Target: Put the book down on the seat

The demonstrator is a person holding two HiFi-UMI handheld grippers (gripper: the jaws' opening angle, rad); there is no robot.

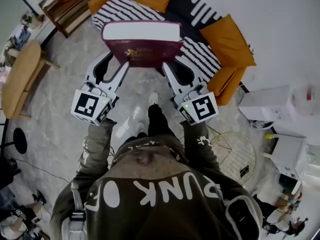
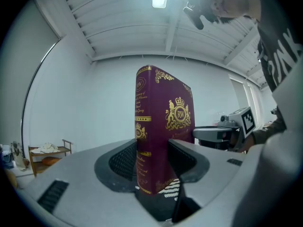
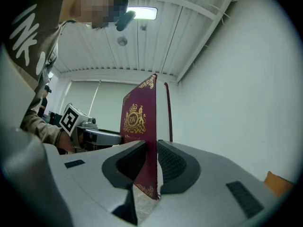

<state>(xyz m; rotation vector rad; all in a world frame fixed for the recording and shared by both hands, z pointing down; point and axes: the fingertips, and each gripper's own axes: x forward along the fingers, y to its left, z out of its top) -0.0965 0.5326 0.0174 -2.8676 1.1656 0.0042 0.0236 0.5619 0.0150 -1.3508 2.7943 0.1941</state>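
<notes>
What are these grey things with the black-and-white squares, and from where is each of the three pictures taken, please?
There is no robot here. A person holds a two-jaw gripper in each hand.

The head view comes from a camera on the person's head, looking down. It shows the left gripper, the right gripper and a dark red book held between them. The book is in the air above an orange sofa with a striped seat.

The squares are on marker cubes, which are parts of the grippers.

The other two pictures come from a camera on each gripper, looking along its jaws. In both, the jaws are closed on the book, one gripper at each end. The book is not yet on the seat.
</notes>
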